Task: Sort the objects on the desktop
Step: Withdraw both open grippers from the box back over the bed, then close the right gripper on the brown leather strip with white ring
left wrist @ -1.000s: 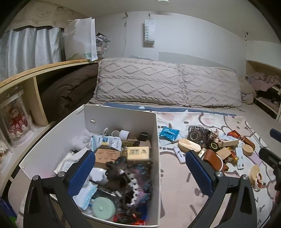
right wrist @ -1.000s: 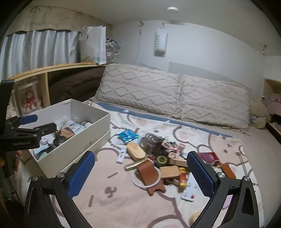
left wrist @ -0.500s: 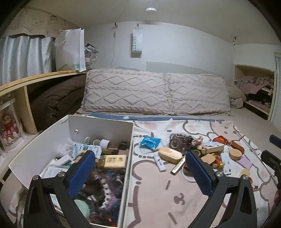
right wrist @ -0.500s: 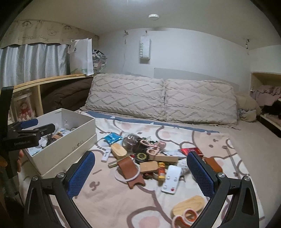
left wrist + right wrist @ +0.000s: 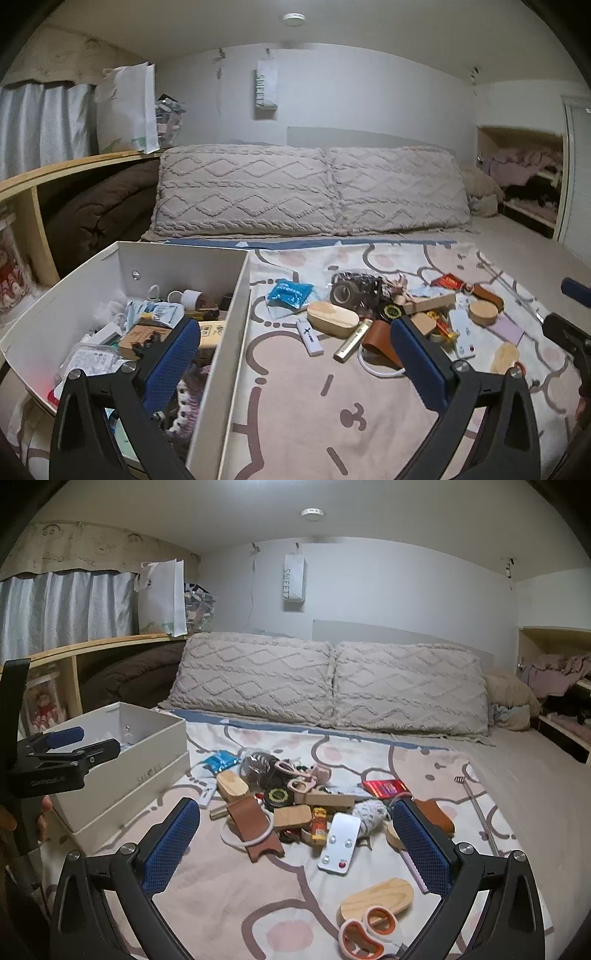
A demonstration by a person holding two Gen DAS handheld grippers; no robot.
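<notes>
The little things (image 5: 295, 805) lie in a heap on the bed, just ahead of the right tongs (image 5: 295, 849). Those tongs are wide open and hold nothing. Nearest to them, low and to the right, sit the orange scissors (image 5: 365, 932) on a flat wooden piece (image 5: 376, 899). A bit farther, between the tips, lies a white remote (image 5: 340, 843), and to its left a brown leather strap (image 5: 253, 827).

The left tongs (image 5: 295, 369) are wide open and empty too. The white box (image 5: 229, 332) is just beside their left tip, already full of small stuff.

I think this is the step of choosing the next thing. The next move needs one pair of tongs to go down and close on one item.
</notes>
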